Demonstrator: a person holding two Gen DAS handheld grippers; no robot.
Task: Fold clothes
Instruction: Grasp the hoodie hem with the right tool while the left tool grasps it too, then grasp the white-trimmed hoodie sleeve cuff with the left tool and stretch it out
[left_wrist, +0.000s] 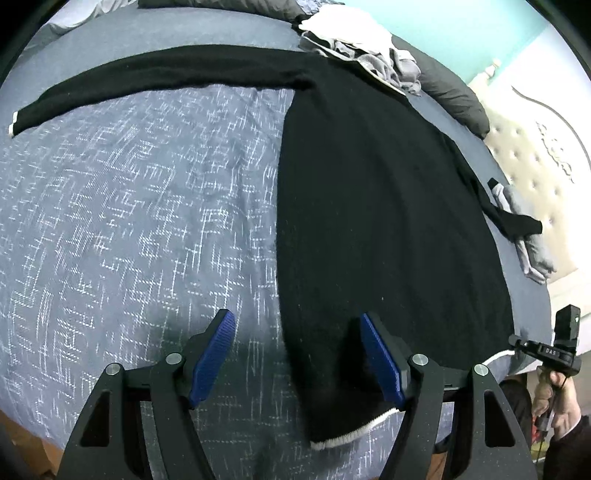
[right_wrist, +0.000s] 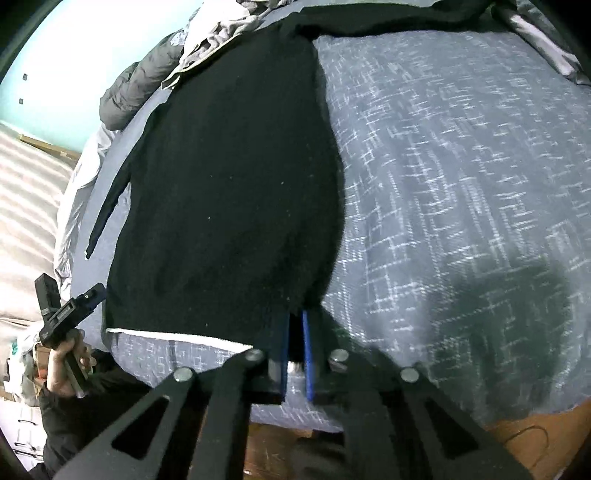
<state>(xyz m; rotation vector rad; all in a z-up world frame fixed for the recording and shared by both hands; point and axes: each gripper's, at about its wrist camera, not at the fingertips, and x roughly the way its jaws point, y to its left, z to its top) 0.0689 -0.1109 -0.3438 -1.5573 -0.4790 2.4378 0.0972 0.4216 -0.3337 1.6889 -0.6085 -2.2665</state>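
Note:
A black sweater (left_wrist: 388, 192) with a white-trimmed hem lies flat on the bed. One long sleeve (left_wrist: 147, 77) stretches out to the left in the left wrist view. My left gripper (left_wrist: 295, 315) is open. The sweater's near hem corner (left_wrist: 343, 417) lies between its blue pads (left_wrist: 214, 354), against the right pad. In the right wrist view my right gripper (right_wrist: 294, 314) is shut on the near edge of the sweater (right_wrist: 229, 184), beside its white hem (right_wrist: 177, 336). Each view shows the other gripper (left_wrist: 565, 332) (right_wrist: 70, 310) at its edge, held by a hand.
The bed has a blue-grey patterned cover (left_wrist: 129, 221). A heap of grey and white clothes (left_wrist: 362, 44) and a dark pillow (left_wrist: 454, 96) lie at the far side. A tufted headboard (left_wrist: 528, 166) stands at the right, with folded grey cloth (left_wrist: 532, 251) beside it. A wooden floor (right_wrist: 535, 435) shows below the bed's edge.

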